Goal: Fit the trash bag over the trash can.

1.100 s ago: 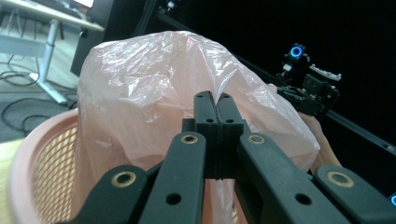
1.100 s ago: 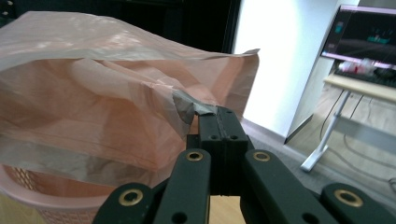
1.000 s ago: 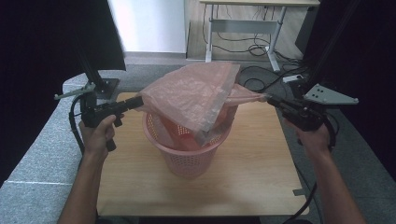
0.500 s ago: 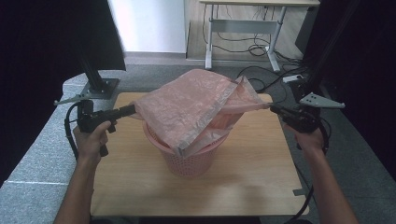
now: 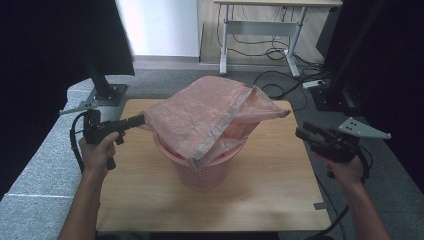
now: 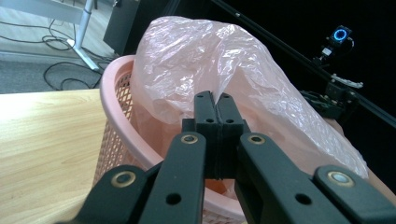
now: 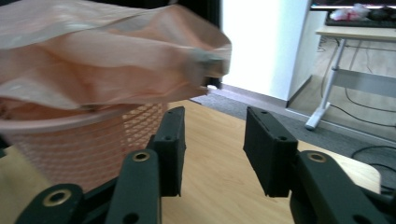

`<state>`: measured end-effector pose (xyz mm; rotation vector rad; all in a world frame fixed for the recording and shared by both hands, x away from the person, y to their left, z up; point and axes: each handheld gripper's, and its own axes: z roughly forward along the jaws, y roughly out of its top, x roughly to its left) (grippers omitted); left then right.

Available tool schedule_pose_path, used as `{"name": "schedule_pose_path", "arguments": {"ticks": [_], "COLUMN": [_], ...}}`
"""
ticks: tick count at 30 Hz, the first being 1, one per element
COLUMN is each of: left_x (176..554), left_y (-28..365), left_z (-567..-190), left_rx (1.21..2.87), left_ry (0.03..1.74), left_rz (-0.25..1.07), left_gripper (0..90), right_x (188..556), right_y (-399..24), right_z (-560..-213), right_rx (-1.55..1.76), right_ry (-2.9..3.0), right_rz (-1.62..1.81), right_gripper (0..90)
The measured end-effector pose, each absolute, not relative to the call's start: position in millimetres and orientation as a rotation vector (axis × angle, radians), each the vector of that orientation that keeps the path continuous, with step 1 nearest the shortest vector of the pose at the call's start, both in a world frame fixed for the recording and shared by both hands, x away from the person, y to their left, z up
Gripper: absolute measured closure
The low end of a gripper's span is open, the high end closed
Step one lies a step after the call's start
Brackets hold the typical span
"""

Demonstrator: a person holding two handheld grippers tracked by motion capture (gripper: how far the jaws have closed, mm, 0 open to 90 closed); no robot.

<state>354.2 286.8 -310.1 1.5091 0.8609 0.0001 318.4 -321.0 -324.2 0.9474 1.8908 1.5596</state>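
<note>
**Q:** At the left of the high view, what are the fingers doing?

**A:** The left gripper [image 5: 134,120] has its jaws pressed together, clamped on the edge of a thin pink plastic bag [image 5: 207,117]. The left gripper view shows the film pinched between the closed tips, just above the basket's rim. I judge the pinch is there to hold one side of the bag while its mouth is spread over the basket.

**Q:** And the other one?

**A:** At the right of the frame, the right gripper [image 5: 301,133] has just been opening; its jaws stand apart with nothing between them. The right gripper view shows the bag's loose corner up and to the left of the jaws, near but not touching.

**Q:** Where does the bag lie overall?

**A:** It billows over a pink lattice basket [image 5: 202,172] at the centre of the wooden table [image 5: 280,200], partly tucked inside, its right corner sticking out unsupported toward the open gripper.
</note>
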Motion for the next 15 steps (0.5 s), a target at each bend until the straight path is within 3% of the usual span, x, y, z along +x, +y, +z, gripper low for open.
{"name": "schedule_pose_path", "arguments": {"ticks": [7, 15], "left_x": [356, 357], "left_y": [281, 280], "left_z": [-308, -309], "left_rx": [1.522, 1.519], "left_ry": [0.849, 0.850], "left_rz": [-0.014, -0.020], "left_gripper": [89.7, 89.7], "right_x": [313, 342], "right_y": [-277, -214], "right_z": [-325, -325], "right_rx": [0.854, 0.844], "right_ry": [2.003, 2.105], "right_rz": [1.601, 1.659], "right_gripper": [44.5, 34.7]}}
